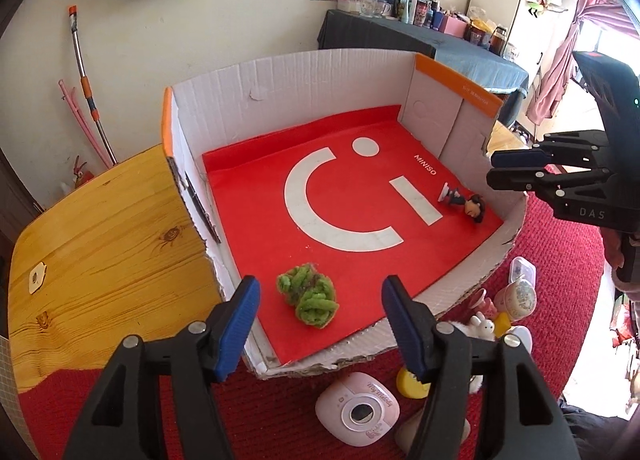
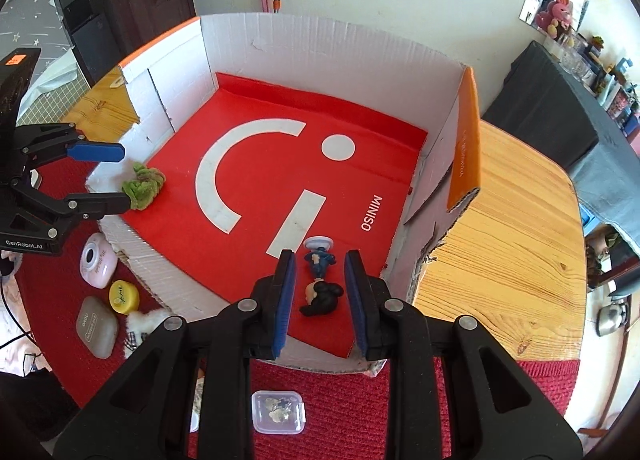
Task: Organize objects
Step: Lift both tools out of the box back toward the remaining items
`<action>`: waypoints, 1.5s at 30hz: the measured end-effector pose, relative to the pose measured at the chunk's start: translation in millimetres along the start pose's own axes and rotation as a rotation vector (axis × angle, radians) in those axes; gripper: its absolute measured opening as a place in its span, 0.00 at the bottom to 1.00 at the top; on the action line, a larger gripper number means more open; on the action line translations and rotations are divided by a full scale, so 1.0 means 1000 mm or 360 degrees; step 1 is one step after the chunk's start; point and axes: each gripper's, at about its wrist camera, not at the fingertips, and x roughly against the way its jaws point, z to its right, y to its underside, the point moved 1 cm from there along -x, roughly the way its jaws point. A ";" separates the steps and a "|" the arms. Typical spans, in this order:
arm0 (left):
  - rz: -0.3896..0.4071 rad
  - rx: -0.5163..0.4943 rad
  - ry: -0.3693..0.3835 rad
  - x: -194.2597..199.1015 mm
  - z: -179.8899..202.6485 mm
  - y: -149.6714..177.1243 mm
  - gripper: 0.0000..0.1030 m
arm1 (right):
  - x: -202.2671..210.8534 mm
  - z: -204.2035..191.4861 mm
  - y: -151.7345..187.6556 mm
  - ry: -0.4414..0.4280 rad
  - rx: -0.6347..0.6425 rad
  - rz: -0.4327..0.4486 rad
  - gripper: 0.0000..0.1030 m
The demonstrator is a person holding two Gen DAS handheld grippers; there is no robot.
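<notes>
Bright daylight, sharp focus, fisheye-warped edges

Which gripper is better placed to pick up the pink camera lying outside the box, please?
Probably the left gripper: it hangs open nearest the pink camera. The right gripper sits above the figurine, farther away.

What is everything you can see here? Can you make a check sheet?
Surface: wooden table with red cloth.
Job's things: green fuzzy ball and small figure lying in the cardboard box.
Clutter: pink toy camera, yellow lid, grey case, clear plastic box outside the box.
Grippers: left gripper open above the ball; right gripper narrow, empty, above the figure.
Cables: thin black cable at the left edge.
Surroundings: mop handle, crowded side table.
</notes>
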 end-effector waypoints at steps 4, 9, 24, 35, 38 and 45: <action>0.0094 0.0028 -0.0008 0.022 0.004 0.005 0.65 | 0.003 -0.010 -0.004 0.0000 -0.0048 0.0111 0.39; 0.0245 0.0082 -0.0042 0.049 0.010 0.018 0.72 | 0.033 -0.019 0.006 0.0040 -0.0065 0.0308 0.69; 0.0710 0.0200 -0.0360 0.108 0.041 0.076 0.98 | 0.092 -0.051 0.060 0.0149 -0.0163 0.0707 0.87; 0.0734 0.0285 -0.0369 0.102 0.067 0.112 1.00 | 0.078 -0.067 0.098 0.0178 -0.0278 0.0781 0.95; 0.0717 0.0269 -0.0376 0.097 0.076 0.120 1.00 | 0.074 -0.070 0.108 0.0192 -0.0296 0.0774 0.96; 0.0600 0.0271 -0.0329 0.075 0.087 0.134 1.00 | 0.053 -0.080 0.126 0.0180 -0.0308 0.0699 0.96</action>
